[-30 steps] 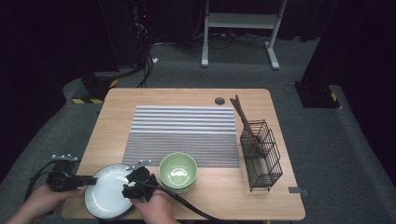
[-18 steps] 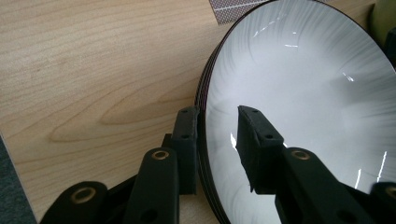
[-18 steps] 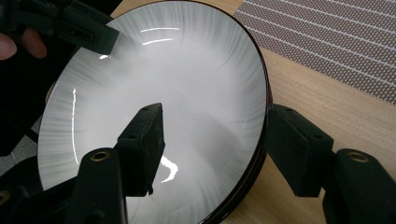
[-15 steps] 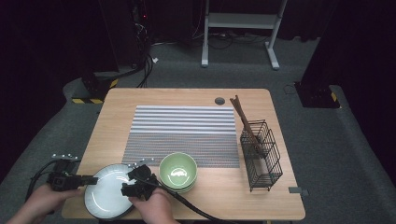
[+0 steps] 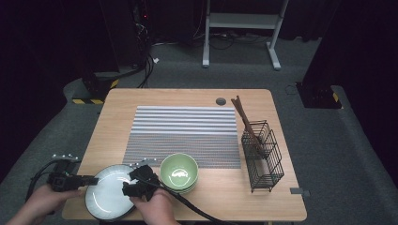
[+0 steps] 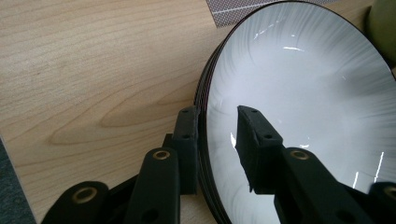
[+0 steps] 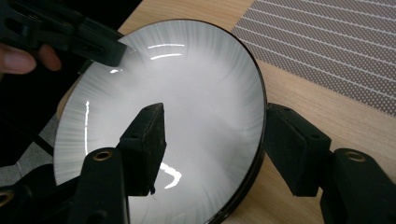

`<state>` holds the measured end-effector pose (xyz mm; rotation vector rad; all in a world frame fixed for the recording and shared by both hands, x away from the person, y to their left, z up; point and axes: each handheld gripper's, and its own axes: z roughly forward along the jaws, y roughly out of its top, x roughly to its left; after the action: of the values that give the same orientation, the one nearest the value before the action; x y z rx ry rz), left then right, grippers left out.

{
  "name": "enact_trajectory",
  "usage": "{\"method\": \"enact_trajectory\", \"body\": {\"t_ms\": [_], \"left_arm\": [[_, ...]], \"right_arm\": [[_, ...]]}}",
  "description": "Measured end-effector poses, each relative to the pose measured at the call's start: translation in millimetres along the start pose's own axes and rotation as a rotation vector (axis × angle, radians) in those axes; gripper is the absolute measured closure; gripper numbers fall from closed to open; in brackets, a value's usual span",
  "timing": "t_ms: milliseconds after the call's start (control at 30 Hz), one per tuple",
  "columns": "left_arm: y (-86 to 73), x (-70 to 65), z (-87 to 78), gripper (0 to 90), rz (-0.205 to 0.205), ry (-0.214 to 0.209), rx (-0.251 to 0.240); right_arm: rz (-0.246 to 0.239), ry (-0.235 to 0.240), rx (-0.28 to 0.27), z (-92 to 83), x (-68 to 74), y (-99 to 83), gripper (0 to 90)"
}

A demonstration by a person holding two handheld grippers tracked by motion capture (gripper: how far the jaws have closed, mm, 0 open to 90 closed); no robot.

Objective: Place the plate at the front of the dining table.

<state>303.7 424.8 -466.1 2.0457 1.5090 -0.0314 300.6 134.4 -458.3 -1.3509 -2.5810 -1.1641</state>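
Table [image 5: 141, 101]: pale wood-grain top across the middle of the high view; everything I work with sits on it.
Placemat [image 5: 185, 136]: grey and white striped woven rectangle at frame centre, its near edge just beyond the plate and bowl.
Wire rack [image 5: 263, 154]: black wire basket at the right of the high view, in open compartments; brown chopsticks [image 5: 244, 117] stand in its far compartment, leaning to the upper left. The nearer compartments I cannot see into well enough.
Plate [image 5: 108, 197]: glossy round white plate with a thin dark rim, lower left of the high view, at the table's near edge. In my left gripper view its edge looks layered, so it may be a stack; I cannot tell.
Bowl [image 5: 179, 172]: green glazed bowl just right of the plate, with a rim showing under it, so it looks nested on another bowl. Its inside shows a glint and nothing else I can make out.
Left gripper [image 6: 217, 126]: at the plate's left rim; one jaw outside the edge, one over the white face, with a gap on the inner side, not clearly pinching.
Right gripper [image 7: 215, 128]: at the plate's right rim, close to the bowl; jaws straddle the edge, apart, with the inner one lying over the face.
Hands: my left hand [image 5: 40, 199] and right hand [image 5: 157, 208] enter from the bottom edge.
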Motion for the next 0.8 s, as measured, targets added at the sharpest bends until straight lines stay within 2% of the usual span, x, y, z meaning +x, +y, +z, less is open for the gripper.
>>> {"method": "enact_trajectory", "body": {"t_ms": [100,167,300,433,600,800], "left_arm": [[-1.7,-0.1,-2.6,69.1,0.005,0.000,0.000],[-3.6,0.8,-3.2,69.3,0.003,-0.003,0.004],[-7.7,2.4,-1.6,69.3,-0.010,-0.008,0.014],[-10.5,2.7,-2.6,68.8,-0.020,-0.020,0.007],[-13.3,0.2,-2.8,67.3,-0.020,-0.002,0.003],[-12.5,-6.7,-2.2,63.0,-0.010,0.031,0.012]], "right_arm": [[-0.003,-0.003,0.027,3.3,-1.5,-3.8,38.5],[-0.003,-0.010,0.026,3.6,-2.2,-6.0,38.5],[0.014,0.017,0.046,6.2,-3.4,-8.5,37.6],[0.021,0.021,0.053,7.9,-3.7,-9.2,36.5],[0.051,0.045,0.055,5.8,-3.5,-7.7,35.5],[0.051,0.048,0.047,4.2,-2.4,-7.5,34.5]]}}
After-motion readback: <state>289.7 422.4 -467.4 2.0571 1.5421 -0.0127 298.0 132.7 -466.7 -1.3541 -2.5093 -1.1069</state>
